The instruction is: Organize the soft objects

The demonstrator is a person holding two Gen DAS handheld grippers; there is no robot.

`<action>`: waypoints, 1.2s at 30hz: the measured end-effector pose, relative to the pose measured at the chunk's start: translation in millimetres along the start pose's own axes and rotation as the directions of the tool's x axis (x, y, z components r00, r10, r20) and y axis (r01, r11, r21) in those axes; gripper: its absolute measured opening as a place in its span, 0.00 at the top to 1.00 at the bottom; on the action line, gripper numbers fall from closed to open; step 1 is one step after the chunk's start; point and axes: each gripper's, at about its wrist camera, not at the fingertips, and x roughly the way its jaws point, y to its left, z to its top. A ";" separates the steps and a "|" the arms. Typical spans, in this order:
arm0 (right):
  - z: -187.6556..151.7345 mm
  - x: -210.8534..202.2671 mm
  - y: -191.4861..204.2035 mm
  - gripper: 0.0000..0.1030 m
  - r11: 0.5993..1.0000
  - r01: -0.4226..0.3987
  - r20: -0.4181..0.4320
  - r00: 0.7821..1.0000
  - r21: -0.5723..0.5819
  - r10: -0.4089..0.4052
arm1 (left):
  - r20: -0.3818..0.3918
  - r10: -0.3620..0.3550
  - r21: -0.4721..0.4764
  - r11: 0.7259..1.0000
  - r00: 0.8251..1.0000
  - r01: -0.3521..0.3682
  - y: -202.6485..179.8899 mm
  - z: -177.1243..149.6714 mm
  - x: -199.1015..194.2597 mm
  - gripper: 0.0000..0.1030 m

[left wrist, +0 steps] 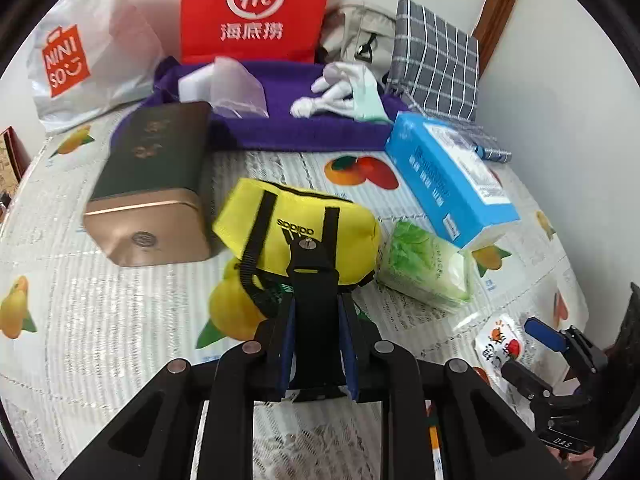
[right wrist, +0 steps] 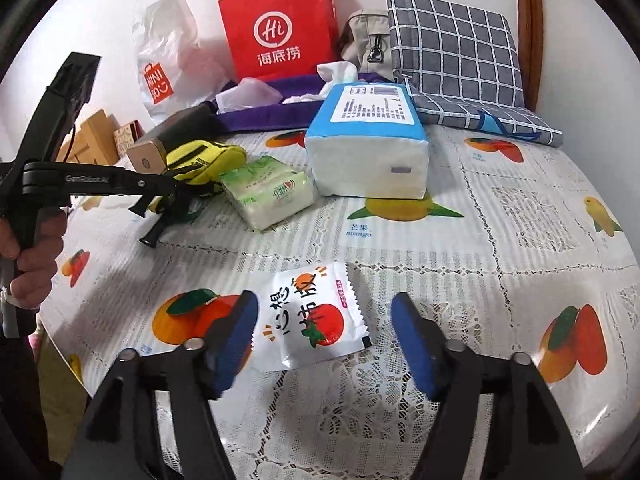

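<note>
The left gripper (left wrist: pixel 318 276) was closed on the black webbing strap (left wrist: pixel 314 320) of the small yellow fabric pouch with black adidas lettering (left wrist: pixel 298 236); the pouch stood near the middle of the fruit-print lace tablecloth (right wrist: pixel 480 240), just beside the gold-and-dark-green metal tin (left wrist: pixel 156 192) and the green-printed soft pack of tissues (left wrist: pixel 428 268). Judged light and limp: the body would sag and swing under the strap, so the strap looked the secure hold, though not a steady one.

The right gripper (right wrist: pixel 324 320) was spread wide, its blue pads (right wrist: pixel 412 332) either side of the flat white snack sachet printed with a red persimmon (right wrist: pixel 316 316), not touching it. The sachet looked thin and slippery, and lay flat on the cloth; a pinch across its crimped edge seemed likelier to hold than one on the glossy face.

The large blue-and-white soft tissue pack (right wrist: pixel 368 148) sat behind. The purple cloth (left wrist: pixel 280 124) lay further back still, against the red paper bag (left wrist: pixel 256 8).
</note>
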 end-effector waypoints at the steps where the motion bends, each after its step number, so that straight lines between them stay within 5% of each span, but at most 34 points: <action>1: 0.4 -0.1 0.6 0.23 1.000 -0.007 0.000 1.000 0.001 0.007 | 0.008 -0.003 -0.003 1.000 1.000 0.003 1.7 -0.1 -4.4 0.81; 6: -1.9 7.2 11.2 0.17 1.000 -0.012 -0.026 1.000 -0.025 0.011 | 0.008 0.017 -0.010 1.000 1.000 -0.017 8.1 -7.2 -14.6 0.81; 10: -8.1 16.8 25.0 0.19 0.990 0.087 -0.029 0.995 -0.114 -0.091 | -0.003 0.008 -0.037 0.999 1.000 -0.009 18.3 -16.6 -17.3 0.81; 11: -7.9 16.4 24.8 0.21 0.990 0.078 -0.032 0.996 -0.114 -0.082 | -0.004 0.007 -0.044 0.999 1.000 -0.007 20.8 -18.2 -18.1 0.81; 13: -6.2 14.4 24.9 0.46 0.991 0.075 -0.027 0.997 -0.113 -0.079 | -0.005 0.007 -0.056 0.998 1.000 -0.007 24.4 -20.4 -19.4 0.81; 17: -4.2 15.3 24.7 0.54 0.989 0.074 -0.021 0.997 -0.126 -0.077 | -0.012 0.005 -0.076 0.997 1.000 -0.005 29.2 -23.1 -21.0 0.81; 19: -2.3 14.8 24.5 0.73 0.991 0.068 -0.023 0.997 -0.118 -0.071 | -0.015 0.004 -0.083 0.997 1.000 -0.005 29.4 -23.2 -21.4 0.81; 24: 1.6 15.2 27.9 0.79 0.990 0.063 -0.042 0.997 -0.126 -0.069 | -0.017 -0.001 -0.087 0.996 1.000 0.000 29.0 -21.7 -24.8 0.81; 25: 2.7 14.1 28.3 0.91 0.992 0.049 -0.043 0.998 -0.116 -0.054 | -0.015 0.001 -0.089 0.996 1.000 -0.002 29.4 -21.5 -26.6 0.81; 36: 34.3 -14.0 39.7 0.94 0.993 -0.007 0.012 1.000 -0.116 0.009 | 0.021 0.005 -0.102 0.995 1.000 -0.003 38.7 -7.8 -49.9 0.81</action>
